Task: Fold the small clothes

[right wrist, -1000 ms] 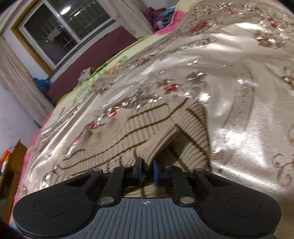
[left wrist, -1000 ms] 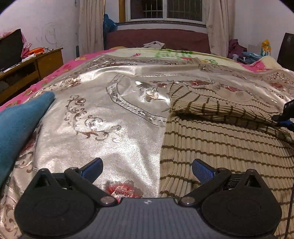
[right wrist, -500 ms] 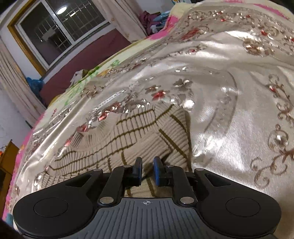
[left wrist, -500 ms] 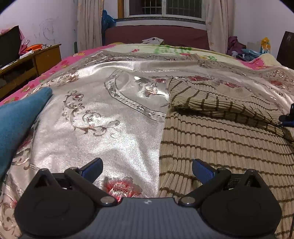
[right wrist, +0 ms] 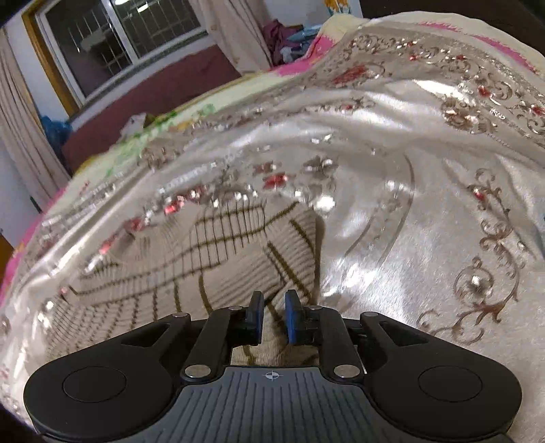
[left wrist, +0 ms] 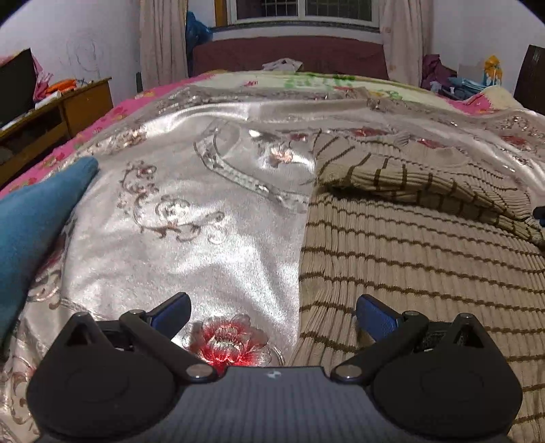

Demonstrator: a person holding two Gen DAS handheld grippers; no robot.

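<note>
Shiny silver bedspread (left wrist: 190, 238) covered the bed under a curtained window (left wrist: 303, 12), and everything below is placed against the striped sweater (left wrist: 408, 259) lying on it.

Nearest the sweater's folded-over sleeve (right wrist: 238, 252), the right hand-held gripper (right wrist: 273, 306) had just been easing its jaws apart. They stood at a narrow gap with a ridge of the knit showing between them, and the blur made it impossible to say whether the pads pressed on the cloth or had let it go. The left hand-held gripper (left wrist: 272, 308) was released, jaws spread wide, straddling the sweater's left edge with one finger over the knit and the other over the bedspread, holding nothing.

Farther out, the sleeve lay across the sweater's upper body, its cuff at the left edge. A blue garment (left wrist: 30, 231) sat well to the left of the sweater, and a wooden cabinet (left wrist: 68, 109) stood beyond that.

My reading is that the sleeve fold was laid and being let go. If a pad caught on the ribbed knit as the right hand-held gripper withdrew, it could drag the sleeve back open. The slick bedspread could also let the whole sweater slide when the next fold is pulled.
</note>
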